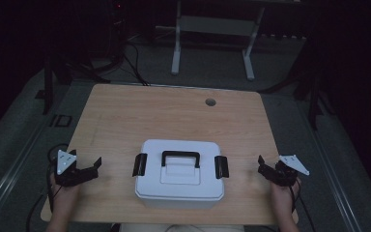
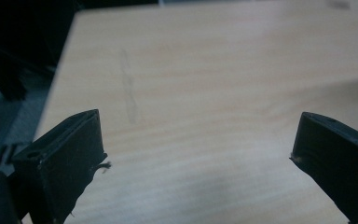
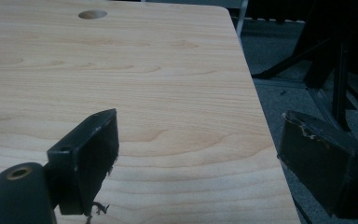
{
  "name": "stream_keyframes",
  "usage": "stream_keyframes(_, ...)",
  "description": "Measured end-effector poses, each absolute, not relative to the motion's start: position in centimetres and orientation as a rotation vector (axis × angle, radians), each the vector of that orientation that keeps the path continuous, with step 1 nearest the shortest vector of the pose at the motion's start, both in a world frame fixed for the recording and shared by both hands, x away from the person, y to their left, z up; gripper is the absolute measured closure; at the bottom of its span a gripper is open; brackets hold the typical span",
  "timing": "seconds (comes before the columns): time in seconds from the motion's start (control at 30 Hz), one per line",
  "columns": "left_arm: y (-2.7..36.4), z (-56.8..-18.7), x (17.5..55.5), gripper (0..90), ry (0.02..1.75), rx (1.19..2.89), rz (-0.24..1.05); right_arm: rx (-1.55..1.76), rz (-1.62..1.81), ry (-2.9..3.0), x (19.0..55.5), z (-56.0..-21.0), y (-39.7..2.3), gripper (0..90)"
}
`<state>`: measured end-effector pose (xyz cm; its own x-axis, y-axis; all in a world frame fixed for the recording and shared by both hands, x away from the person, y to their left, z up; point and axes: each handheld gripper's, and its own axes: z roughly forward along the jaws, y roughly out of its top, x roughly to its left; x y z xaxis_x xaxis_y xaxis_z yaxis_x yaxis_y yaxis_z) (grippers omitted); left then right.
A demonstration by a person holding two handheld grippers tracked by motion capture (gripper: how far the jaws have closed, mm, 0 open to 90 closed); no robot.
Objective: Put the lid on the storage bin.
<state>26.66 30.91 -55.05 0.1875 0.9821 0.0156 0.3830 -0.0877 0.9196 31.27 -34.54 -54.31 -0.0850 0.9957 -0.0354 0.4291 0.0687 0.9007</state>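
White plastic box with black handle and two black latches sits at the table's near edge, between my grippers; its front wall is cut off from me. I read no writing on it. Left gripper and right gripper both gape wide, holding nothing.

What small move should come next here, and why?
Probably bring both tongs inward to the black side latches. The white storage box sits shut between them, its left latch and right latch apparently closed. The left tongs and right tongs are open, empty, and apart from the box.
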Motion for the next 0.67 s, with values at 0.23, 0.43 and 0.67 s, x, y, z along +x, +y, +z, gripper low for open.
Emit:
stream_keyframes(0.23, 31.47, -54.98, 26.08, 1.9, 1.38, 1.527, 0.973, 1.449, 0.987, 1.578, 31.11, -54.37, -34.6, 12.0)
stream_keyframes(0.43, 30.99, -55.14, 26.19, 1.9, 1.378, 1.559, 0.997, 1.44, 0.989, 1.557, 31.02, -54.39, -34.63, 12.0)
stream_keyframes(0.67, 30.77, -55.33, 26.33, 1.9, 1.372, 1.582, 0.984, 1.442, 0.979, 1.559, 31.09, -54.45, -34.64, 12.0)
